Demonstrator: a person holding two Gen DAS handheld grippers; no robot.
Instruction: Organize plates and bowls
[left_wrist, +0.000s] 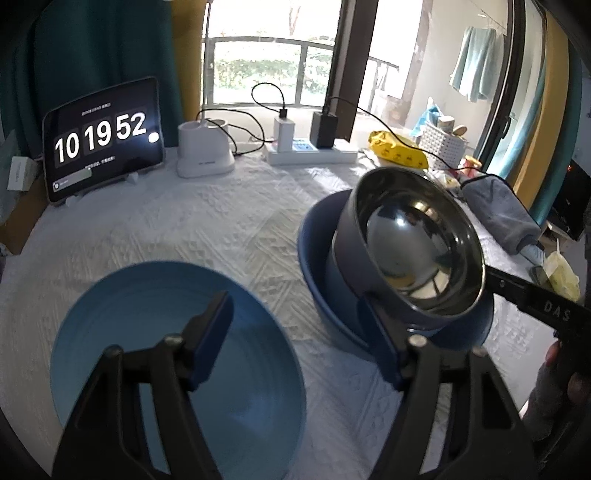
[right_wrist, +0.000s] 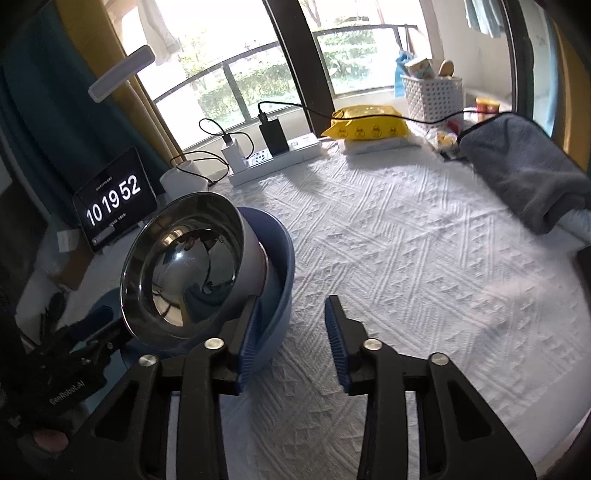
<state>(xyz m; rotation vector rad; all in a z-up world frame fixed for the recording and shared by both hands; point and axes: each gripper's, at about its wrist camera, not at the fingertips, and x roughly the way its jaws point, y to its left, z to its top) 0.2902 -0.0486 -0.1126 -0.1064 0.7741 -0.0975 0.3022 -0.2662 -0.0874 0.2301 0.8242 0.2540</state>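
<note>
A steel bowl (left_wrist: 417, 251) (right_wrist: 184, 266) lies tipped on its side inside a dark blue bowl (left_wrist: 314, 258) (right_wrist: 284, 251), its mouth turned toward the cameras. A light blue bowl (left_wrist: 147, 306) sits upright at the near left. My left gripper (left_wrist: 295, 332) is open; one finger hangs over the light blue bowl, the other stands at the dark blue bowl's near rim. My right gripper (right_wrist: 293, 332) is open over bare cloth, its left finger against the dark blue bowl's outer wall. In the left wrist view its black finger (left_wrist: 517, 290) runs behind the steel bowl's rim.
A white textured cloth (right_wrist: 406, 258) covers the table. Along the back stand a tablet clock (left_wrist: 103, 140), a white charger base (left_wrist: 203, 151) and a power strip (left_wrist: 310, 151) with cables. A yellow pack (right_wrist: 369, 127), a white basket (right_wrist: 432, 98) and a grey towel (right_wrist: 524, 166) lie at the right.
</note>
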